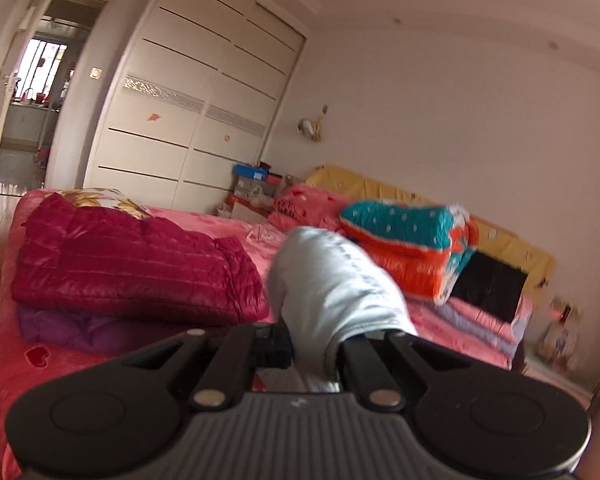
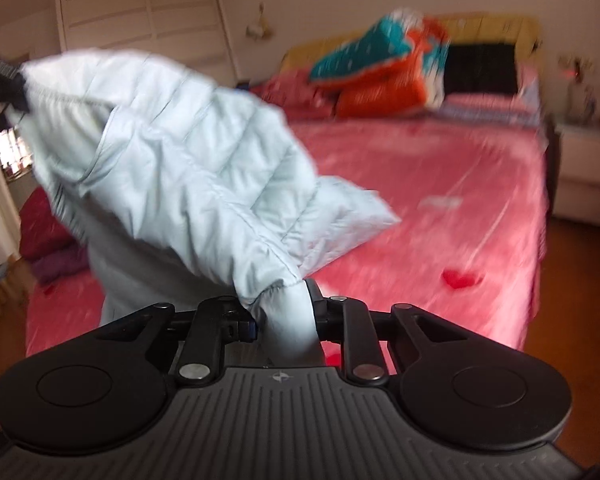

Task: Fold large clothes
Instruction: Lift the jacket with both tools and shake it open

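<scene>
Writing on the pale blue down jacket (image 2: pixel 172 168) is too blurred to read. Left gripper (image 1: pixel 316 344) is clamped on one elastic edge, right gripper (image 2: pixel 284 312) pinches another, and the jacket hangs between them above the pink bed (image 2: pixel 440 168). Bed centre lies bare; folded crimson jacket (image 1: pixel 132 264) sits at its edge.

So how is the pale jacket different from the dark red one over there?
The pale jacket hangs in the air, unfolded, pinched by both grippers; the dark red jacket lies folded on the bed, atop a purple garment. One is pale blue-grey, the other deep crimson. Both are quilted and puffy.
</scene>
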### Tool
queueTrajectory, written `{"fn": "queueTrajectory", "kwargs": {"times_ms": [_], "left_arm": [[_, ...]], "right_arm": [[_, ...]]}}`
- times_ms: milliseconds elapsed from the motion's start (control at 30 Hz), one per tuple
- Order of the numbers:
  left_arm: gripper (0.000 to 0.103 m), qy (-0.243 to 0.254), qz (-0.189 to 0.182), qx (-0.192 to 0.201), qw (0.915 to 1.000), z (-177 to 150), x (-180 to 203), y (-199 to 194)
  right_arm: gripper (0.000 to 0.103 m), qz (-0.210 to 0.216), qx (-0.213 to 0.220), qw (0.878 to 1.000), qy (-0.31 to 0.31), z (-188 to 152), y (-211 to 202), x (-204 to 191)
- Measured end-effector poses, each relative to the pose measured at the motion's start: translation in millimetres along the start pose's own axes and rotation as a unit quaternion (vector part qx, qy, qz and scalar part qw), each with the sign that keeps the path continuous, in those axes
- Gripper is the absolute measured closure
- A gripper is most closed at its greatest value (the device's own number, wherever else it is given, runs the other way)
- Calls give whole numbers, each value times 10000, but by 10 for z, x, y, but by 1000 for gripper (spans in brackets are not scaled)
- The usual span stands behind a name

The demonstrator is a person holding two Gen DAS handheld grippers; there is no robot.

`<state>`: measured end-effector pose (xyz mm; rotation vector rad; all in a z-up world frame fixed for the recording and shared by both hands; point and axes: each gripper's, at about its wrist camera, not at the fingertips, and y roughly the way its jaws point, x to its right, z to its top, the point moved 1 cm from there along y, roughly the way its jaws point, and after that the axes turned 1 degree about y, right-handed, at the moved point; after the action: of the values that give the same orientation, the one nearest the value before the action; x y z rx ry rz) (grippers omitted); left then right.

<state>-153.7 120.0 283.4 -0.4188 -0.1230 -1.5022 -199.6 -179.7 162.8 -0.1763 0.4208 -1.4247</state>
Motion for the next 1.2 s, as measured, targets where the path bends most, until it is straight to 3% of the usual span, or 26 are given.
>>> {"fn": "queueTrajectory", "kwargs": {"times_ms": [233, 533, 667, 800, 900, 1033, 1200], "left_arm": [[102, -182, -226, 832, 9961, 306, -63, -677], [101, 28, -552, 2094, 9763, 718, 67, -1497], [99, 207, -694, 2270, 9712, 840, 168, -1555], [97, 460, -582, 2052, 9759, 821, 216, -1198], [97, 579, -476, 1648, 9835, 741, 206, -745], [97, 778, -295, 1014, 9914, 519, 222, 48], [98, 1123, -75, 272, 9933, 185, 205, 1047]], "right_arm": [[79, -650, 1554, 9818, -875, 500, -556, -302], [79, -952, 3168, 9325, -1453, 1063, -1409, -427], [79, -1000, 3569, 9156, -1559, 1248, -1541, -379], [78, -1016, 3537, 9157, -1616, 1393, -1354, -256], [78, -1003, 3164, 9301, -1575, 1443, -1018, -142], [78, -1094, 2503, 9494, -1552, 1397, -308, 125], [78, -1198, 1595, 9699, -1394, 1239, 753, 543]]}}
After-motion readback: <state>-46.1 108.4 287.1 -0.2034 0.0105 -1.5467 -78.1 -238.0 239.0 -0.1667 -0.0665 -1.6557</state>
